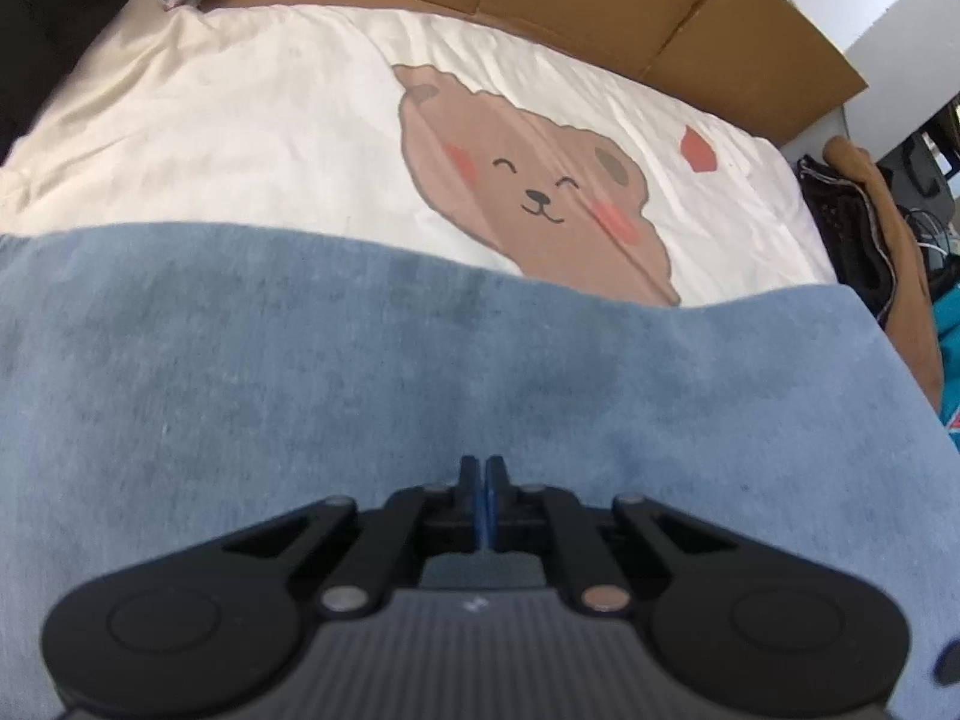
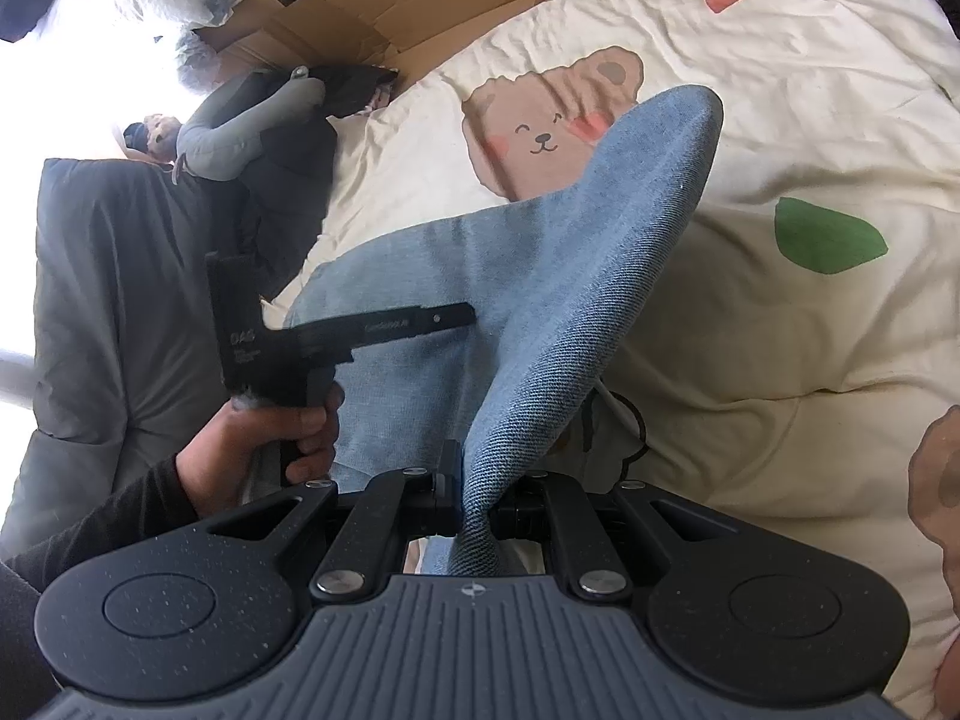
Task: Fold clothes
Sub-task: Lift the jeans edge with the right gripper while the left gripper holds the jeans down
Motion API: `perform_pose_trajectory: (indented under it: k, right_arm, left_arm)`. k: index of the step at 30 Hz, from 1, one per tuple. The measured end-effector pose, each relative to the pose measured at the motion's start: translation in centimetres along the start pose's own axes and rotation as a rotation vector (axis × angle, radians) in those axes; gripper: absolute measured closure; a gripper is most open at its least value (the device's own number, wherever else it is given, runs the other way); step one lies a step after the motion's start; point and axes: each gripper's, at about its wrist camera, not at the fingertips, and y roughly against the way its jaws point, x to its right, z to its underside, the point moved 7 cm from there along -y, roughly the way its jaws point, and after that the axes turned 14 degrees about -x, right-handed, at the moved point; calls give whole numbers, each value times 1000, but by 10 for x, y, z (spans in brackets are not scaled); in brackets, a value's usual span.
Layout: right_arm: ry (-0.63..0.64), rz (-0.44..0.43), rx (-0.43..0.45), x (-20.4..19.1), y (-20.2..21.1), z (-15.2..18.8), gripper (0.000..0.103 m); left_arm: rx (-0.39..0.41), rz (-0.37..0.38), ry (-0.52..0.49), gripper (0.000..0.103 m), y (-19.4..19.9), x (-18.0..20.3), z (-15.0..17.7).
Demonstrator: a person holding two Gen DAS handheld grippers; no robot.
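Right gripper (image 2: 474, 504) fingers clamped on blue garment (image 2: 540, 276); left gripper (image 1: 485, 474) fingers closed, seemingly empty. Could slip free if tugged unevenly.

Your garment (image 2: 540, 276): light blue denim-like cloth (image 1: 420, 390), twill weave showing on raised part. Main body lying spread flat across cream bedcover, its far edge covering lower part of printed bear face. One portion rising off bed as narrow pulled-up fold, bunching tight at bottom and widening toward rounded top edge, tilting to right in right wrist view. In left wrist view it is filling lower half of frame, smooth, with faint darker patches.
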Motion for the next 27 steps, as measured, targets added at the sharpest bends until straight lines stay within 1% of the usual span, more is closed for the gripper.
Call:
perform_pose_trajectory:
  k: [7,12,15,19,22,24,27]
  right_arm:
    - [14,-2,0,-8,2,0,97]
    - [23,6,-1,-12,2,1,97]
    - [33,15,-2,-16,3,1,97]
    - [48,28,-3,-24,3,0,97]
    - [61,36,-2,-32,5,1,97]
    - [73,45,-2,-39,5,1,97]
    - [93,62,-2,-49,6,1,97]
  left_arm:
    - [35,-3,-22,99,-7,9,-30]
    - [72,-17,-40,99,-3,11,-52]
    - [99,-20,-30,99,-1,8,-60]
    - [91,-20,-30,100,-8,4,-61]
    - [100,-3,-32,100,-1,5,-59]
    - [114,16,-31,99,8,4,-56]
    - [126,37,-25,91,25,-3,-44]
